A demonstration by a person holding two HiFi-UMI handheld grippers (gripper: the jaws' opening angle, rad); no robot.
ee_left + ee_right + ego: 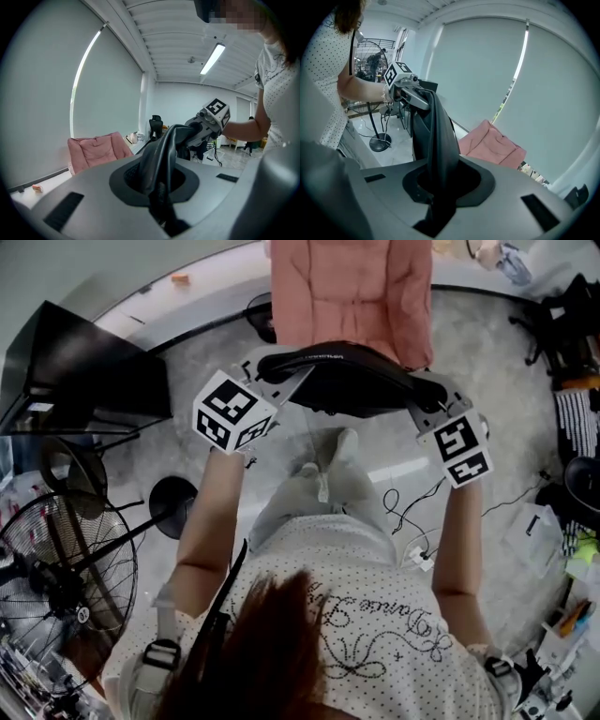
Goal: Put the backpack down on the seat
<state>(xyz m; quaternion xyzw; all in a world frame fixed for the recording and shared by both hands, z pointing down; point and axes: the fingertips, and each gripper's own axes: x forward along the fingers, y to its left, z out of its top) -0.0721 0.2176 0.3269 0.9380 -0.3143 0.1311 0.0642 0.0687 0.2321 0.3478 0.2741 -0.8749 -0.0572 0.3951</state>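
Observation:
A black backpack (345,377) hangs in the air between my two grippers, just in front of a pink cushioned seat (352,292). My left gripper (279,373) is shut on the bag's left end, and a fold of its black fabric (161,152) runs into the jaws. My right gripper (424,397) is shut on the right end, with black fabric (437,140) rising out of its jaws. Across the bag, each gripper view shows the other gripper: the right gripper (206,124) and the left gripper (408,88). The pink seat (96,150) (494,145) stands against the window wall.
A standing fan (56,568) with its round base (173,507) is at my left, behind it a dark table (84,371). Cables (405,512) trail over the floor by my feet. Bags and loose clutter (572,549) line the right side.

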